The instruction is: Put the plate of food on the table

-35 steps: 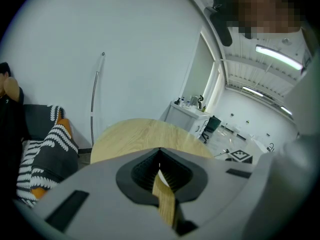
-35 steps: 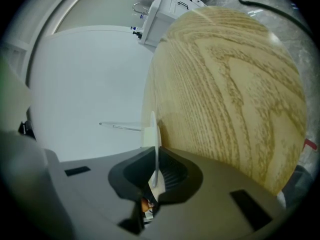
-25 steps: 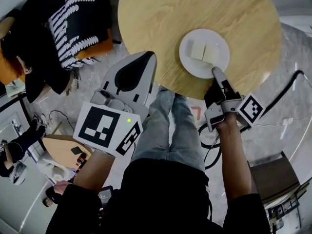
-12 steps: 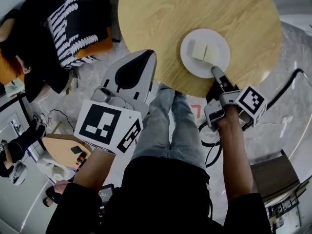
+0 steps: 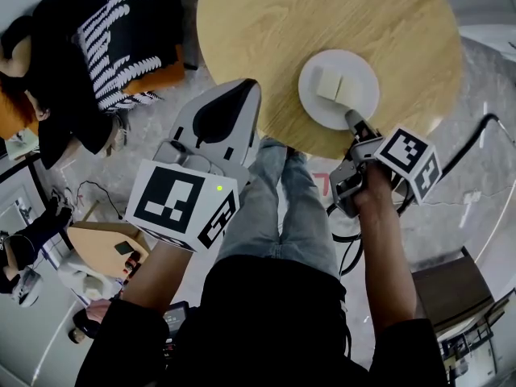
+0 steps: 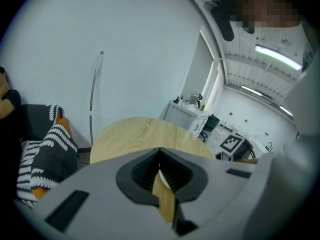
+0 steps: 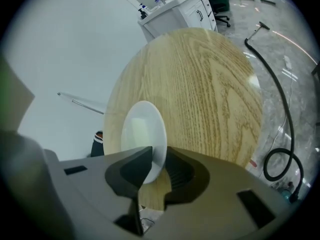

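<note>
Plate (image 5: pixel 339 103) with food (image 5: pixel 337 85) on table (image 5: pixel 266 31), near edge. Its rim sits between my right claw's (image 5: pixel 352 119) jaws, just opening, unclamped. Left claw (image 5: pixel 247 87) closed beside table edge.

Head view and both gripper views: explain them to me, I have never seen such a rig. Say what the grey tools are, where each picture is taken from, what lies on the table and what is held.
There is no robot here. A person holds a hand-held gripper in each hand. The head view looks steeply down from a camera on the person's head. Each gripper view looks along that gripper's own two jaws. On the round wooden table lies a white plate with two pale pieces of food. The right gripper is at the plate's near rim. Its jaws have just been opening, and the rim sits between them without being pinched. The left gripper is shut, holds nothing, and points toward the table.
</note>
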Action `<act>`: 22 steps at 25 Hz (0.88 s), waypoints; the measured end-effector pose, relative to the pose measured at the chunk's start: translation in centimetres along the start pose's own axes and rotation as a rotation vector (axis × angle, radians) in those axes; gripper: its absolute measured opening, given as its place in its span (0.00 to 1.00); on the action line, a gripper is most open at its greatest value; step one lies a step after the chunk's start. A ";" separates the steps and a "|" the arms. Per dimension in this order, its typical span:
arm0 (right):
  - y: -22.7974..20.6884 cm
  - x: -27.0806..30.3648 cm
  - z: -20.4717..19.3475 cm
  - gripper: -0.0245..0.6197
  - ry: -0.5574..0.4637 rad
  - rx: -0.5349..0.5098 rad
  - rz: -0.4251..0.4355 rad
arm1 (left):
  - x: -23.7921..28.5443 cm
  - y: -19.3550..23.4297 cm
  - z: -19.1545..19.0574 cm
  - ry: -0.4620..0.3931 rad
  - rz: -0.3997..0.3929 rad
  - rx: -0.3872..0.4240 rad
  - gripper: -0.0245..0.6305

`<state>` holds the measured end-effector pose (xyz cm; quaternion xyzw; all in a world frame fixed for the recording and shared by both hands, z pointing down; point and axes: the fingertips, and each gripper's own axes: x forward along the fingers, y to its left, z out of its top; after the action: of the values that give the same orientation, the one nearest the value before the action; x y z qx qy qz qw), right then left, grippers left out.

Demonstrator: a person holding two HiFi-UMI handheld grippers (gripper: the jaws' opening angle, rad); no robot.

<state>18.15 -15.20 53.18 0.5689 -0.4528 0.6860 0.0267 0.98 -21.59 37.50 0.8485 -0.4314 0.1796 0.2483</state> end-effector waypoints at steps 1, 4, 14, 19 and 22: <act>0.0 -0.1 -0.1 0.15 -0.001 -0.004 -0.006 | -0.1 0.0 0.0 -0.001 0.000 0.001 0.05; 0.1 -0.4 -0.4 0.17 -0.006 -0.028 -0.009 | -0.3 0.1 0.1 0.001 0.004 0.002 0.05; -0.3 -0.7 -0.8 0.28 -0.009 -0.059 0.005 | 0.1 -0.1 -0.7 0.013 0.001 0.004 0.05; -0.6 -1.2 -1.4 0.28 0.002 -0.054 0.000 | -0.3 -0.2 -0.4 0.009 0.001 0.006 0.05; -1.0 -1.8 -1.3 0.28 0.010 -0.053 -0.001 | -0.3 -0.6 -0.1 0.003 0.001 0.015 0.05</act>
<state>18.37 -12.88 52.45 0.5649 -0.4706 0.6763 0.0443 1.30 -21.04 37.26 0.8498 -0.4301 0.1843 0.2426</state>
